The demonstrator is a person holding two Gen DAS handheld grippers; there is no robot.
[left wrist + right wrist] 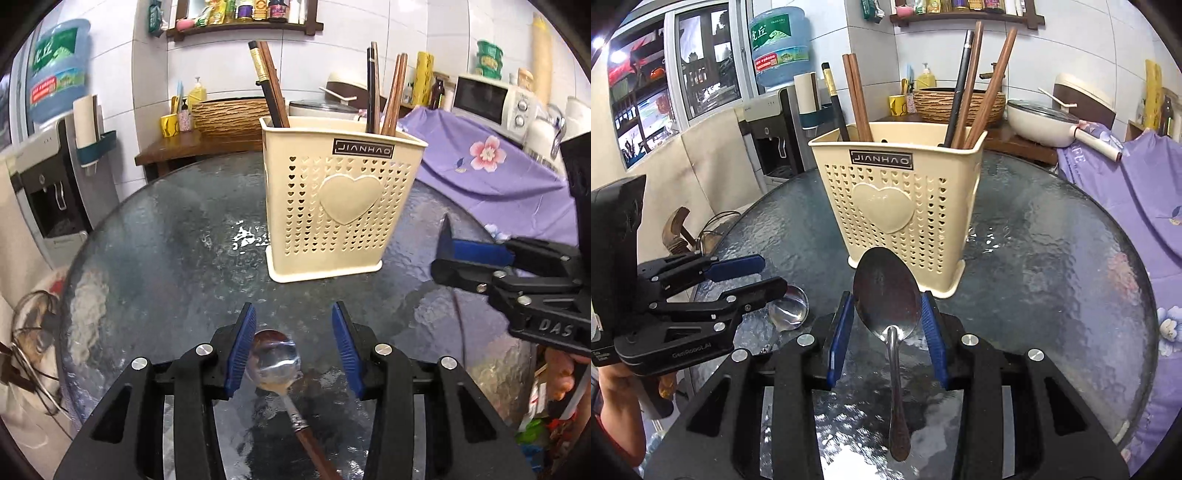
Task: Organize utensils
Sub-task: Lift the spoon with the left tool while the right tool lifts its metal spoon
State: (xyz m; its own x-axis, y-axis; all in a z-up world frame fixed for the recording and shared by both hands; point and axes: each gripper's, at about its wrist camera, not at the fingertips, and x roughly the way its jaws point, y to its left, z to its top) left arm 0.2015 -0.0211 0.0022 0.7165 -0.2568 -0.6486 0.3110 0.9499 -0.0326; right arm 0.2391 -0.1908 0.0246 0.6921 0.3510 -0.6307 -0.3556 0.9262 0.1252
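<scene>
A cream perforated utensil holder (pixel 340 199) with a heart on its front stands on the round glass table (pixel 155 258); it holds several chopsticks (pixel 273 88). It also shows in the right wrist view (pixel 897 206). My left gripper (pixel 293 354) is open, its blue pads on either side of a wooden-handled metal spoon (pixel 275 360) lying on the glass. My right gripper (pixel 888 325) is shut on the bowl of an all-metal spoon (pixel 888 295), held above the table in front of the holder. The left gripper (pixel 753 277) and its spoon bowl (pixel 788 306) show at left.
A purple flowered cloth (pixel 491 170) covers a counter to the right, with a microwave (pixel 487 99) on it. A water dispenser (pixel 51 177) stands at left. A wooden side table (pixel 997 136) behind holds a basket, a cup and a rice cooker.
</scene>
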